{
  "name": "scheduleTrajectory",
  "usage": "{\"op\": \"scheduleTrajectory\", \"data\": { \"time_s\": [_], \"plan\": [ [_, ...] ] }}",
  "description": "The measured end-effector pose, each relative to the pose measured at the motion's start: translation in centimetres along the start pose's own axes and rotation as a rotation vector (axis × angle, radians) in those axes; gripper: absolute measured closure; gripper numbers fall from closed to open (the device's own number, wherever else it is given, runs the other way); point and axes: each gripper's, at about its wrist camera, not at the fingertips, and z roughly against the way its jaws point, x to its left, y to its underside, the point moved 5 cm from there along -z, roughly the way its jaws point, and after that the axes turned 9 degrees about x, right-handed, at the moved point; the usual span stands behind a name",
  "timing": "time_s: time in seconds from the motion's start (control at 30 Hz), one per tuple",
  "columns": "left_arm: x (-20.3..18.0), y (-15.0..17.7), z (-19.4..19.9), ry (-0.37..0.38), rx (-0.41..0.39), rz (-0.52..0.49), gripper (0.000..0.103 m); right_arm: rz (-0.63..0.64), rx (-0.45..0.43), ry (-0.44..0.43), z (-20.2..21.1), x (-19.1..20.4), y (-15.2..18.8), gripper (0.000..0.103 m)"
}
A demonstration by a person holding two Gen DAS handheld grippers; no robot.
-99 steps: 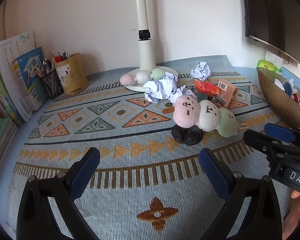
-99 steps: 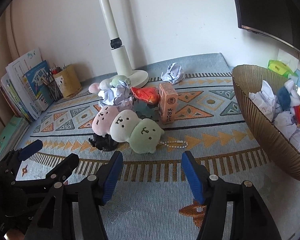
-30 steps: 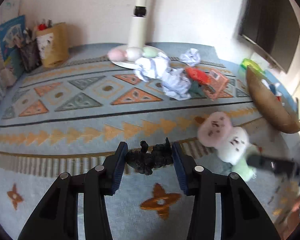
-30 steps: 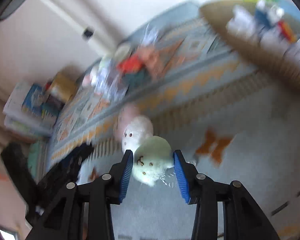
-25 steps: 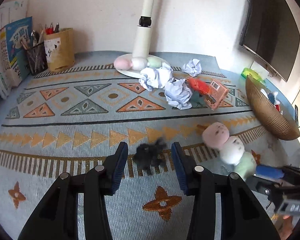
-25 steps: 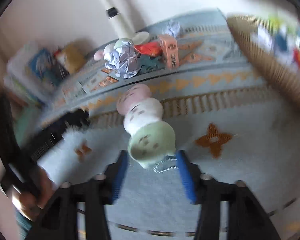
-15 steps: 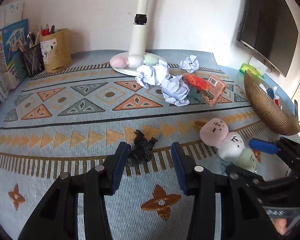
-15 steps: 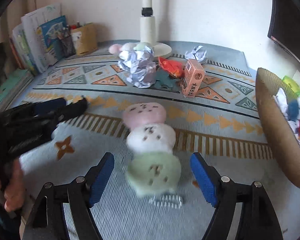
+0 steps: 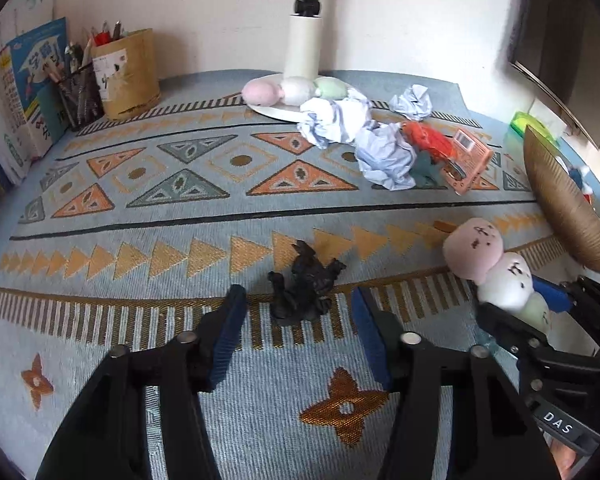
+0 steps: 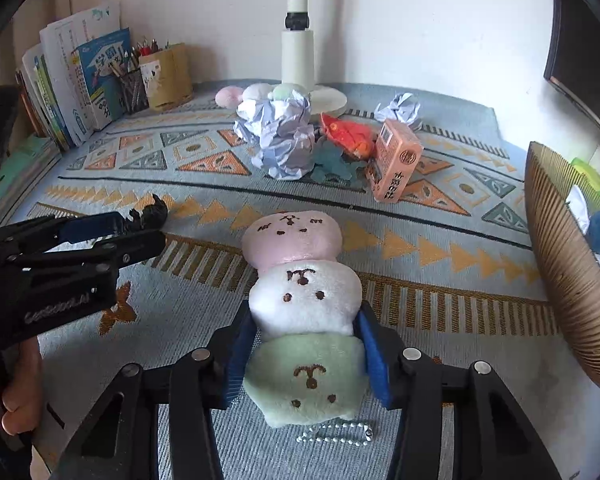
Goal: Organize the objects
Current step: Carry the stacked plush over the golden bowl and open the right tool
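Patterned blue-grey rug (image 9: 148,216) over a desk against a white wall; sorting judged early, most items loose.

Near edge, left wrist view: left gripper (image 9: 296,322) with jaws apart, straddling small black figurine (image 9: 305,286) without contact. Figurine resting on the rug, unheld. Not yet binned.

Near edge, right wrist view: right gripper (image 10: 304,354) with blue pads at both flanks of three-ball plush (image 10: 302,308), about where the white ball meets the green one. Pads seemingly touching the fabric; firm clamp or mere closing cannot be told. Plush lying flat, pink end away, bead chain (image 10: 336,436) trailing at the green end. Not yet moved.

Right edge: woven brown basket (image 10: 560,276), already holding crumpled paper and small coloured items; taken as the collection point, some sorting evidently done.

Mid-desk: cluster unsorted, namely crumpled paper wads (image 10: 280,140), red-orange wrapper (image 10: 346,132), teal piece (image 10: 332,162), orange carton (image 10: 394,160) leaning.

Far edge: further paper ball (image 10: 398,110), second plush (image 9: 292,90) on white lamp base (image 10: 332,100). Far left corner: pencil holder (image 9: 126,74) and books (image 10: 76,80), upright, seemingly in order.

Remaining, by judgement: both near items, cluster, far paper ball.
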Motion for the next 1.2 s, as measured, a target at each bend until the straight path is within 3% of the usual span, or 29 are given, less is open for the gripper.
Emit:
{"op": "scheduleTrajectory", "data": {
  "time_s": [0.07, 0.3, 0.47, 0.8, 0.9, 1.03, 1.07, 1.1, 1.13, 1.17, 1.2],
  "plan": [
    [0.5, -0.1, 0.1, -0.007, -0.002, 0.035, 0.077, -0.005, -0.038, -0.02, 0.8, -0.1, 0.0, 0.055],
    [-0.6, 0.0, 2.0, 0.056, -0.067, 0.008, 0.077, -0.052, -0.118, -0.091, 2.8, -1.0, 0.3, 0.055],
    [-4.5, -0.8, 5.2, 0.13, -0.123, -0.029, 0.077, -0.121, -0.172, -0.089, 6.8, -2.6, 1.5, 0.055],
    [-15.7, -7.0, 14.3, 0.363, -0.293, -0.148, 0.077, -0.391, -0.488, 0.117, 23.7, -14.0, 0.2, 0.055],
    [-19.8, -8.8, 14.7, 0.424, -0.314, -0.198, 0.077, -0.483, -0.486, 0.134, 24.4, -17.8, 0.3, 0.055],
    [-24.3, -9.7, 11.0, 0.486, -0.21, -0.235, 0.077, -0.616, -0.389, 0.141, 20.7, -22.7, 1.0, 0.055],
    [-25.1, -9.8, 9.9, 0.508, -0.183, -0.238, 0.075, -0.633, -0.366, 0.137, 19.8, -23.4, 1.2, 0.054],
    [-26.0, -9.8, 8.6, 0.532, -0.152, -0.247, 0.061, -0.647, -0.341, 0.131, 18.6, -23.9, 1.3, 0.054],
    [-26.6, -9.7, 7.7, 0.538, -0.131, -0.255, 0.054, -0.662, -0.298, 0.128, 17.4, -24.6, 1.6, 0.053],
    [-27.1, -9.7, 6.7, 0.531, -0.116, -0.259, 0.035, -0.672, -0.271, 0.129, 16.7, -24.9, 2.1, 0.053],
    [-27.4, -9.7, 5.8, 0.526, -0.112, -0.254, 0.022, -0.685, -0.251, 0.135, 15.9, -25.2, 2.4, 0.05]
  ]
}}
